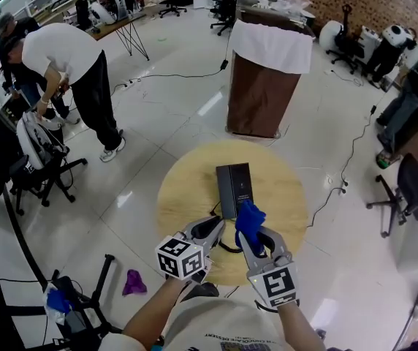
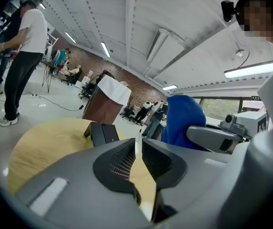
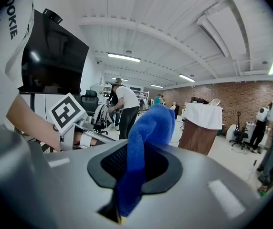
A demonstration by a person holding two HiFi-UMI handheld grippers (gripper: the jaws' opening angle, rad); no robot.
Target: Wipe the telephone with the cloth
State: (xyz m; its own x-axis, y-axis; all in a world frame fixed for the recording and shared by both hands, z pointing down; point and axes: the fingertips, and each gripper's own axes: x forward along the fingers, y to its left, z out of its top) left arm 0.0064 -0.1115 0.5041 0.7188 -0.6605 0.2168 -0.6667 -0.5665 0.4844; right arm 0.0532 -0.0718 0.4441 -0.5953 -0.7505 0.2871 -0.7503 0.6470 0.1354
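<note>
While my right claw (image 3: 137, 168) clamps the blue cloth (image 3: 146, 132), which sticks up past its tips, my left claw (image 2: 137, 157) stands with its jaws a slit apart and nothing between them. The telephone (image 1: 235, 189), a dark flat slab, lies on the round wooden table (image 1: 183, 192) just ahead of both claws. Seen from the head view, the cloth sits over its near edge, though I cannot tell whether it touches. I judge the wiping is only about to begin. Next I must lower the cloth onto the telephone's top and sweep along it, perhaps steadying the telephone with my left claw.
</note>
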